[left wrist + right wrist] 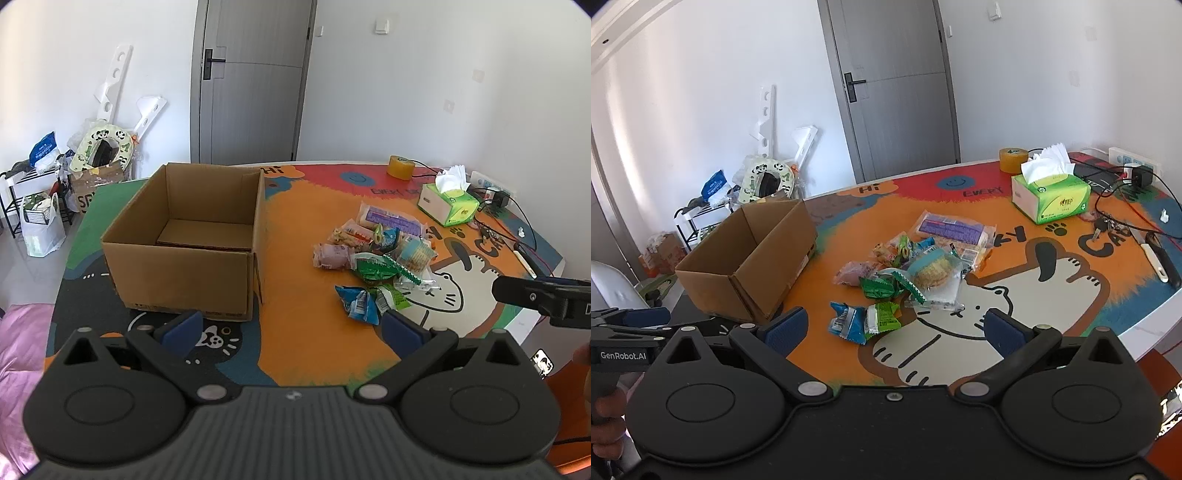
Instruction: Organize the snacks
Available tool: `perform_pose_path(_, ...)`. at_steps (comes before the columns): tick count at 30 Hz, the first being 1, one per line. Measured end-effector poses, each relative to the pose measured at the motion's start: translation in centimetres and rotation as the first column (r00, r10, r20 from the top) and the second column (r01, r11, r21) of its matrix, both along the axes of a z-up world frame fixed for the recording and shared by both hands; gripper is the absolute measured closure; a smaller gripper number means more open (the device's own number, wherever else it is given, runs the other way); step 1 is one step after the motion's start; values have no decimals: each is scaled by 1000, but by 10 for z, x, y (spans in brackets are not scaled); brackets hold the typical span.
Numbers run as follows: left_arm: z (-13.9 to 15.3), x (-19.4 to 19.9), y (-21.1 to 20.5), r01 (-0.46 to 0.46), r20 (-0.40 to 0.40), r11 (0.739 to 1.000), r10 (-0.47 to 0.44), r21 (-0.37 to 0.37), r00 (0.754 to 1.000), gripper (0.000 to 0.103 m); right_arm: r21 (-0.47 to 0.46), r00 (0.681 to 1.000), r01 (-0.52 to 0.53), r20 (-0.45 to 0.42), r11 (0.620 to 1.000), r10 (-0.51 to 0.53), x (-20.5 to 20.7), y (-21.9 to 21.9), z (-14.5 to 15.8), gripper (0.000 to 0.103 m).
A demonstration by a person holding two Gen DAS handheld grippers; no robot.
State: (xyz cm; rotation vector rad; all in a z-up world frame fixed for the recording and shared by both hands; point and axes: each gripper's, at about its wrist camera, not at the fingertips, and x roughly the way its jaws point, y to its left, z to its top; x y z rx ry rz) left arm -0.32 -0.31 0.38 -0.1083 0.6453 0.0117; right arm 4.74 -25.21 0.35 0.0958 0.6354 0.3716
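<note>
An open, empty cardboard box (pixel 184 236) (pixel 750 258) stands on the colourful cat-print table mat (pixel 306 332) (pixel 1052 306). To its right lies a pile of snack packets (pixel 376 254) (pixel 916 266), with a blue packet (pixel 356 302) (pixel 847 321) and a green packet (pixel 884 315) nearest me. My left gripper (pixel 291 328) hovers open above the mat in front of the box, nothing between its blue pads. My right gripper (pixel 894 328) is open too, just short of the blue and green packets. Each gripper shows at the edge of the other's view.
A green tissue box (pixel 448 205) (pixel 1051 197), a yellow tape roll (pixel 400 167) (pixel 1014 159), cables, keys (pixel 1106 225) and a power strip (pixel 1134 160) crowd the table's far right. Beyond the table are a grey door (pixel 255 81), a rack and bags on the floor.
</note>
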Motion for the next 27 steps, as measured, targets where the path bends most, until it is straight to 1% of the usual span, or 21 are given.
perform_pose_path(27, 4, -1, -1, 3, 5, 1000, -3, -1, 1000, 1, 3, 1000, 1, 2, 1000, -1, 0, 1, 0, 0)
